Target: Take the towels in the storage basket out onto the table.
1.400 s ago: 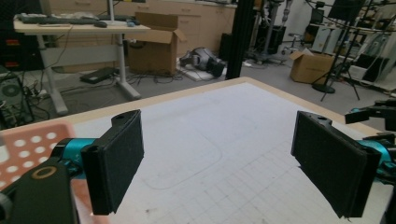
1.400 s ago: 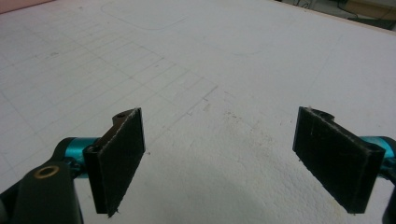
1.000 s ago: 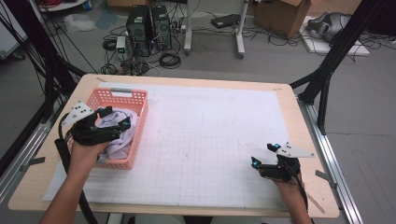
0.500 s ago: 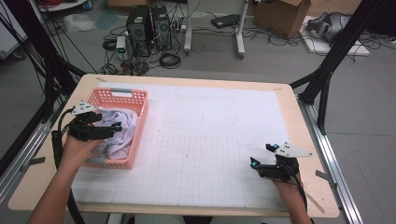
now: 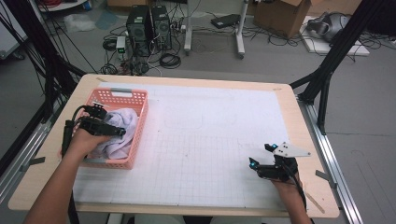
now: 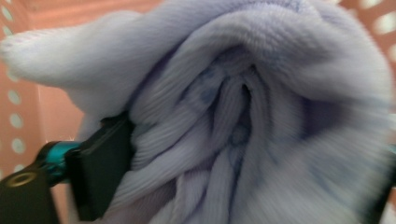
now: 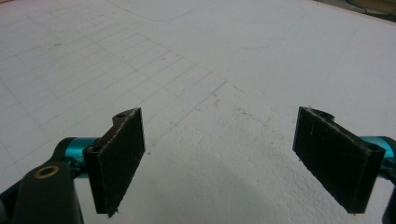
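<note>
A crumpled pale lavender towel point(image 5: 123, 142) lies inside a pink plastic basket point(image 5: 122, 94) at the table's left. My left gripper point(image 5: 120, 130) is pushed down into it. In the left gripper view the ribbed towel point(image 6: 243, 93) bulges between the jaws of the left gripper point(image 6: 240, 186), which stand wide apart, so it is open. My right gripper point(image 5: 260, 155) rests low over the white gridded mat point(image 5: 210, 140) near the front right. The right gripper view has the right gripper point(image 7: 224, 158) open, with bare mat point(image 7: 210, 70) between its pads.
The basket stands near the table's left edge, its perforated wall point(image 6: 14, 116) close behind the towel. The wooden table rim point(image 5: 308, 140) borders the mat. Beyond the far edge are computer towers point(image 5: 149, 25), cables and black frame legs point(image 5: 327, 70).
My left hand has shifted slightly left and settled lower into the basket, onto the towel. The right gripper has stayed where it was, still open.
</note>
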The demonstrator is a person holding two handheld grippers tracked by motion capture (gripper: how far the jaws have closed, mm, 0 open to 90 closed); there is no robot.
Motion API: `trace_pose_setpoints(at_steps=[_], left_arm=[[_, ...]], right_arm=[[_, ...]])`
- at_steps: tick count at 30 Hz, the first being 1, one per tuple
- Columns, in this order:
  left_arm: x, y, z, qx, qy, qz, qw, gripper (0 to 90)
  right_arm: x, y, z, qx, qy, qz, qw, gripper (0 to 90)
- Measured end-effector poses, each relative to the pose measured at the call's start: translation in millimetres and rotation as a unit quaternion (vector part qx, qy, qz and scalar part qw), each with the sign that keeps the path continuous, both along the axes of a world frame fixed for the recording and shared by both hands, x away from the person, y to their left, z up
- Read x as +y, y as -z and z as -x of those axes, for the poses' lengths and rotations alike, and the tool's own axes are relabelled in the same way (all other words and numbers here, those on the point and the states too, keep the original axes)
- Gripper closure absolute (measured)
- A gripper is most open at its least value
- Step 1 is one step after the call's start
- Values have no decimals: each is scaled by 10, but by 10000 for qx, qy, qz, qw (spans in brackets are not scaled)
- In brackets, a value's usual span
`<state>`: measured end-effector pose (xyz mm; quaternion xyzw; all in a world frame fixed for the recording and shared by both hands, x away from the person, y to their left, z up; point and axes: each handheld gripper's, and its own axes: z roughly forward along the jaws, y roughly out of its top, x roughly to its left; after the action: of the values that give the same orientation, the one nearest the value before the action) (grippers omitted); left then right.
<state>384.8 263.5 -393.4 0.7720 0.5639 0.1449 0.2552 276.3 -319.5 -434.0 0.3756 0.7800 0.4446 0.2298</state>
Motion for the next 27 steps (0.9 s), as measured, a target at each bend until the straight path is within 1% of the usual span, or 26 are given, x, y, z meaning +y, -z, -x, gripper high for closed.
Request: trace_pose_setpoints(at_steps=[1, 2, 4, 6, 7, 11, 12, 13, 14, 15, 16, 17, 19, 20, 21, 22, 23, 24, 25, 26, 27], left_arm=[[-4, 21, -16, 50, 35, -28, 10000, 75], [-4, 21, -16, 50, 35, -28, 10000, 59], [-20, 105, -79, 180, 36, -134, 9997, 48], [-27, 127, -91, 194, 17, -161, 9997, 33], [-39, 184, -117, 252, 40, -227, 9994, 18], [-23, 237, -140, 279, 32, -259, 9993, 23], [-23, 237, -140, 279, 32, -259, 9993, 44], [-18, 243, -143, 218, -8, -352, 9991, 76], [-18, 243, -143, 218, -8, -352, 9991, 97], [-12, 240, -137, 146, -48, -401, 9991, 134], [-12, 240, -137, 146, -48, -401, 9991, 160], [2, 230, -121, 81, -56, -423, 9991, 194], [29, 221, -99, -12, -77, -344, 9994, 271], [29, 221, -99, -12, -77, -344, 9994, 305], [71, 202, -87, -46, -93, -200, 9997, 347], [71, 202, -87, -46, -93, -200, 9997, 372], [114, 172, -79, -41, -131, 3, 9999, 401], [114, 172, -79, -41, -131, 3, 9999, 430], [148, 137, -65, -86, -192, 199, 9996, 452], [148, 137, -65, -86, -192, 199, 9996, 468], [185, 98, -50, -214, -208, 367, 9989, 481]], right_arm=[[2, 0, -1, -8, -10, 1, 10000, 159], [3, 1, -2, -8, -10, 7, 10000, 159], [3, 3, -4, -13, -11, 14, 10000, 159], [5, 2, -1, 5, -17, 9, 10000, 159], [4, 3, -1, -1, -26, 16, 10000, 159], [4, 4, 1, 2, -35, 32, 10000, 159], [4, 4, 1, 2, -35, 32, 10000, 159], [5, 4, 0, 8, -31, 31, 10000, 159], [5, 4, 0, 8, -31, 31, 10000, 159], [7, -2, 2, -32, -16, 29, 10000, 160], [7, -2, 2, -32, -16, 29, 10000, 160], [2, -12, 7, -81, -7, 30, 10000, 160], [1, -16, 12, -86, -2, 5, 10000, 160], [0, -17, 11, -100, 1, 3, 10000, 160], [0, -18, 11, -98, 5, 4, 10000, 160], [1, -18, 11, -95, 13, 1, 10000, 160], [2, -21, 13, -88, 11, -15, 10000, 160], [-1, -21, 11, -109, 16, -2, 9999, 160], [-4, -25, 13, -100, 26, -9, 9999, 160], [-4, -25, 13, -100, 26, -9, 9999, 160], [-10, -25, 10, -117, 55, -34, 9999, 160]])
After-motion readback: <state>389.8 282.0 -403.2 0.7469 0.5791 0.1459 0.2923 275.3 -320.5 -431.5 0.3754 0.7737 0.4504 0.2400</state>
